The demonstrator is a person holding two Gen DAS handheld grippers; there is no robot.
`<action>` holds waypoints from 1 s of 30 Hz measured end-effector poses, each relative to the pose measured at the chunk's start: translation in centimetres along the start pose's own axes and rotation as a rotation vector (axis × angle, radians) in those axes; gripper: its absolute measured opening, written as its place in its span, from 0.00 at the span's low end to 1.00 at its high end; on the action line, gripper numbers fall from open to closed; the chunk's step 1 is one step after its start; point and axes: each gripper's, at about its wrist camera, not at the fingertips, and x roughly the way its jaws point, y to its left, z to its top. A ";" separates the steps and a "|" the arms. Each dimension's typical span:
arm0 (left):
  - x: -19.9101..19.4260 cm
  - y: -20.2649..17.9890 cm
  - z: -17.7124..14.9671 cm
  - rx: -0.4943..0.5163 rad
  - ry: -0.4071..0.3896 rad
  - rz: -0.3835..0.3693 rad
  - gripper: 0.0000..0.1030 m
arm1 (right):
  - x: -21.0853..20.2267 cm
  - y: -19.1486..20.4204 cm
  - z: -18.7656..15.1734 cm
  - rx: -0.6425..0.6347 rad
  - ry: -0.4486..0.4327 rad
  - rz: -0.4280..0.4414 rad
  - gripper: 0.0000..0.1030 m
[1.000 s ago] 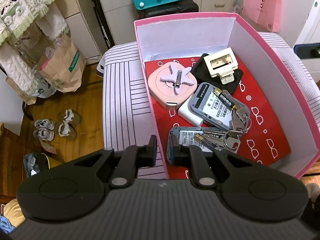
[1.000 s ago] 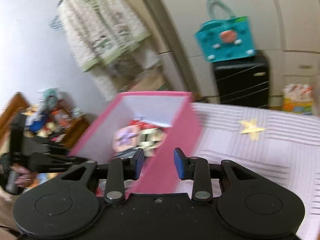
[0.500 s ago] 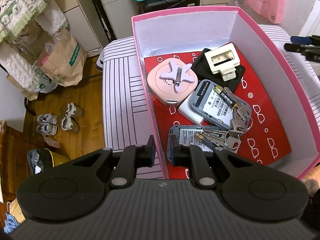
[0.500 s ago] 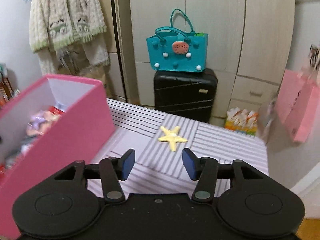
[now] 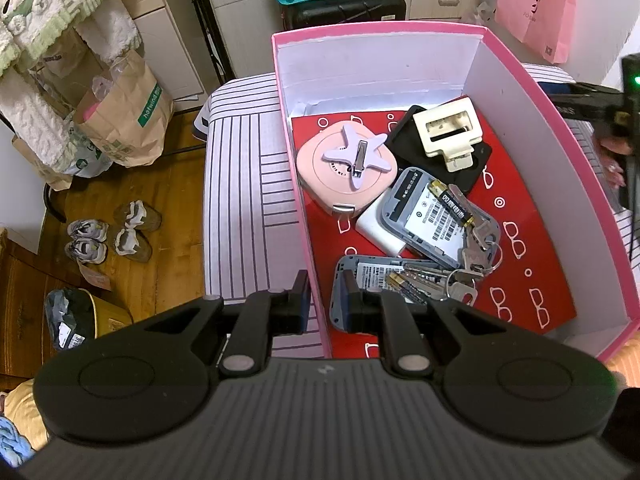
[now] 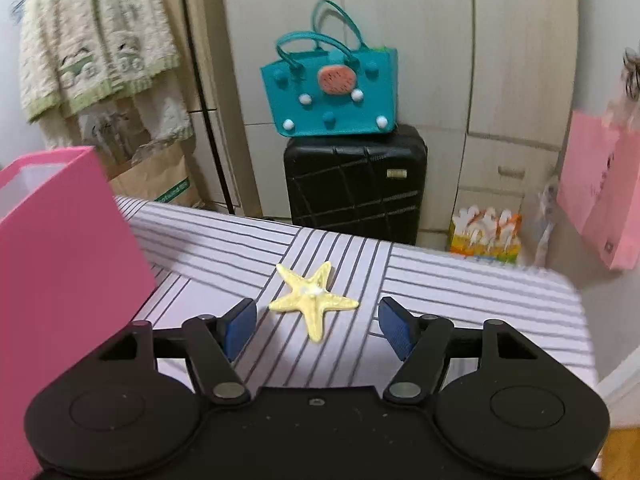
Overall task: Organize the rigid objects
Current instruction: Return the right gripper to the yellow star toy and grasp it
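Observation:
A pink box (image 5: pixel 400 72) with a red floor stands on the striped table (image 5: pixel 240 184). In it lie a pink round case (image 5: pixel 346 172) with a lilac star clip on top, a cream clip (image 5: pixel 448 130), grey devices, batteries and a bunch of keys (image 5: pixel 476 248). My left gripper (image 5: pixel 325 300) is shut on the box's near left wall, one finger outside and one inside. A yellow starfish (image 6: pixel 312 300) lies flat on the table to the right of the pink box (image 6: pixel 60 240). My right gripper (image 6: pixel 317 314) hangs just before the starfish; its jaws are opening and the pads do not touch it.
A black suitcase (image 6: pixel 356 184) with a teal bag (image 6: pixel 332 88) on it stands behind the table. A pink paper bag (image 6: pixel 600 192) hangs at the right. Brown paper bags (image 5: pixel 120 120) and shoes (image 5: pixel 108 232) sit on the wooden floor to the left.
My right gripper has swung away from the pink box to the right and come down towards the starfish, and its jaws have widened. The left gripper has kept its hold on the box wall.

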 end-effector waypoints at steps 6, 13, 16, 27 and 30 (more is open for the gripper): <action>0.0 0.0 -0.1 -0.004 -0.009 -0.007 0.13 | 1.5 1.8 0.1 -0.024 -0.028 -0.068 0.73; -0.1 0.2 -0.1 -0.003 -0.014 -0.013 0.13 | 1.4 1.7 -0.1 0.063 -0.014 -0.164 0.89; -0.2 0.5 -0.2 -0.004 -0.020 -0.022 0.13 | 1.2 1.8 -0.3 0.060 -0.030 -0.165 0.85; -0.1 0.6 -0.4 -0.014 -0.038 -0.027 0.13 | 0.2 1.5 -0.5 0.078 -0.048 -0.112 0.53; -0.2 0.8 -0.5 -0.022 -0.043 -0.035 0.13 | -0.4 1.4 -0.7 0.102 -0.042 -0.101 0.53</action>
